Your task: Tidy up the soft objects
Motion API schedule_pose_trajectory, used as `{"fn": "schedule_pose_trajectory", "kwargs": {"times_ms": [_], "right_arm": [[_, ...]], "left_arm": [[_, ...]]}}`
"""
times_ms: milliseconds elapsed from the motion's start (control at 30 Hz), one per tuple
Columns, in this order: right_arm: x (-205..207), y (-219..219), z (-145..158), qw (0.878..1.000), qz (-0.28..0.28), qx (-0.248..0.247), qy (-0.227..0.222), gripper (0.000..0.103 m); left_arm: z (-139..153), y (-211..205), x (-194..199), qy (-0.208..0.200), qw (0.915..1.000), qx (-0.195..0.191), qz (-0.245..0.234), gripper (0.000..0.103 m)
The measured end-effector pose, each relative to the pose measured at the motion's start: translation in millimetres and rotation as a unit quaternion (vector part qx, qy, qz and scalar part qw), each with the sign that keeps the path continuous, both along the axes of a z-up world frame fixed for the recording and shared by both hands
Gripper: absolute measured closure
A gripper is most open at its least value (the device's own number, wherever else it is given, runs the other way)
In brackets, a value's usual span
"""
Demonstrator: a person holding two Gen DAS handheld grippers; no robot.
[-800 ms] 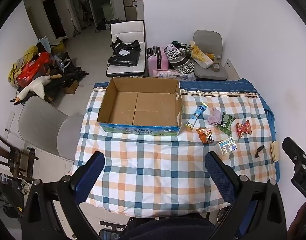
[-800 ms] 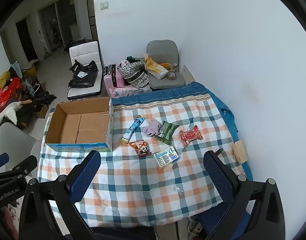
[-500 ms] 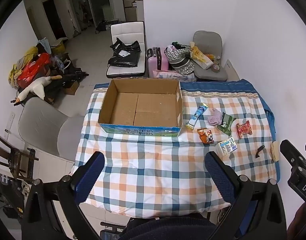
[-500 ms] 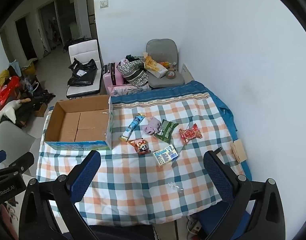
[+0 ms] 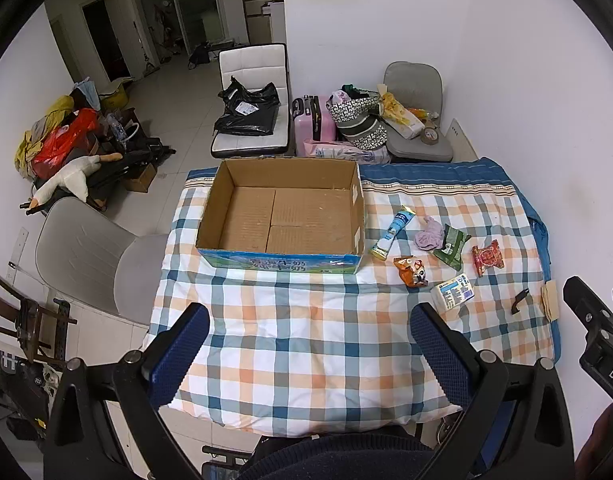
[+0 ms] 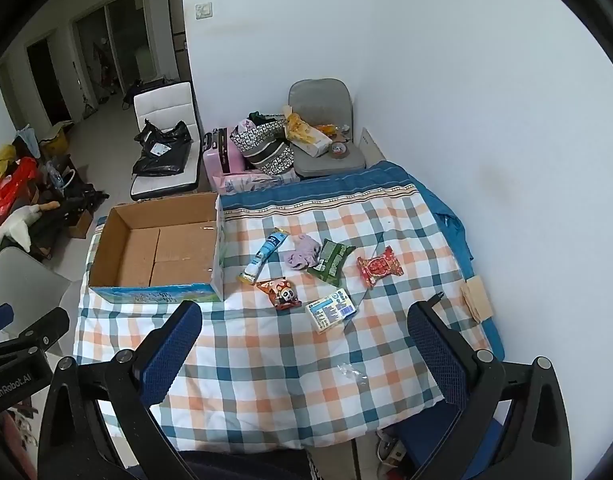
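An open, empty cardboard box [image 5: 280,216] [image 6: 158,248] stands on the checked tablecloth [image 5: 306,320]. To its right lie a blue tube [image 6: 262,256], a lilac cloth [image 6: 302,256], a green packet [image 6: 330,260], a red packet [image 6: 380,266], an orange panda packet [image 6: 280,292] and a white tissue pack [image 6: 330,310]. My left gripper [image 5: 310,344] is open and empty, high above the table's near edge. My right gripper [image 6: 306,344] is open and empty, high above the near right part.
A small black clip [image 5: 520,300] and a tan pad [image 5: 550,300] lie at the table's right edge. A grey chair [image 5: 90,256] stands left of the table. Chairs, a pink suitcase [image 5: 312,120] and bags stand behind it. A wall runs along the right.
Both grippers drifted slightly; the table scene shifted a little in the right wrist view. Nothing on the table moved.
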State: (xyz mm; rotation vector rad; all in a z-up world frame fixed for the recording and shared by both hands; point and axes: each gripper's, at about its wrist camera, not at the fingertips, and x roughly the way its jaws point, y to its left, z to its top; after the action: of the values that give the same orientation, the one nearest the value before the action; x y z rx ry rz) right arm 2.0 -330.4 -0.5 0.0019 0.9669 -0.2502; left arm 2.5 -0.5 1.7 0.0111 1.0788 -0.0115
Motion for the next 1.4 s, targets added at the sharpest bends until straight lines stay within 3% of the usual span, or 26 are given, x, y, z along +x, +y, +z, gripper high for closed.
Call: {"fn": "schedule_pose_trajectory", "kwargs": {"times_ms": [333,600,1400], "right_arm": [[2,-1,6,1.0,-0.001,0.003,-0.006,0.0],[1,-1,9,1.0,0.0,0.003,-0.012,0.0],[4,1,15,1.0,0.002,0.002,-0.014,0.0]], "left_arm": [[0,1,1,-0.004,1.0,-0.001,0.004,0.0],[17,5,1,-0.022,0.9997,0.007,0.009,0.0],[19,5,-2,-0.029,0.9995,0.008,0.011,0.0]]}}
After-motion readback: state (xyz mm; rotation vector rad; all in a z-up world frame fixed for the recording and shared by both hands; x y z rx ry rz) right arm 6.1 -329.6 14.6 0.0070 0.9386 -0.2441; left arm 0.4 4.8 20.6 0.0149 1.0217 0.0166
